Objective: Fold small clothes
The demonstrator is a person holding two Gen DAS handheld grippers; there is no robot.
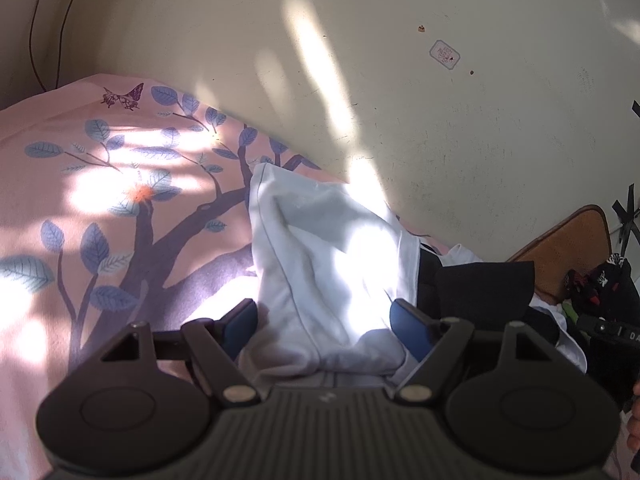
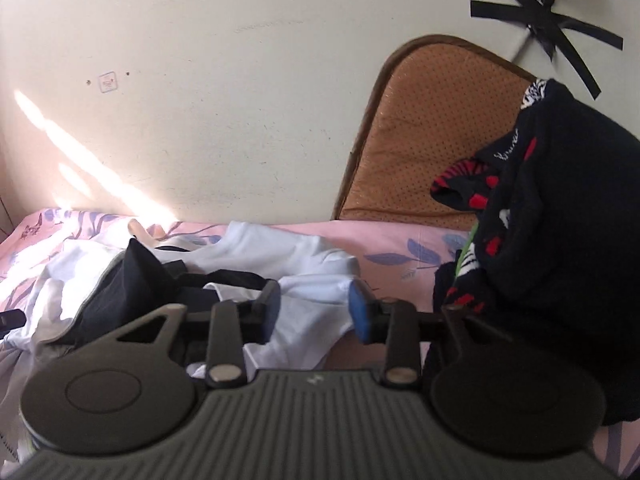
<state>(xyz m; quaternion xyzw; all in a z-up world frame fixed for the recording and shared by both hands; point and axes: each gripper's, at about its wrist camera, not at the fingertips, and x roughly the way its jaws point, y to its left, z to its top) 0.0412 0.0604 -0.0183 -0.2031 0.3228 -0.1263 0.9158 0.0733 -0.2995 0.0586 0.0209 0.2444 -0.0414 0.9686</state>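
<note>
Left gripper (image 1: 324, 322) open over white garment (image 1: 320, 240), garment's near end hidden

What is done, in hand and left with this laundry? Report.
Done: no finished fold shows. In hand: the left gripper straddles the white garment, jaws wide; the right gripper is open over white cloth. Left: the dark garment and the black-and-red pile lie unfolded.

Crumpled white garment (image 1: 320, 248) lies on the pink bedsheet (image 1: 48, 208), beside dark clothes (image 2: 132, 280).
</note>
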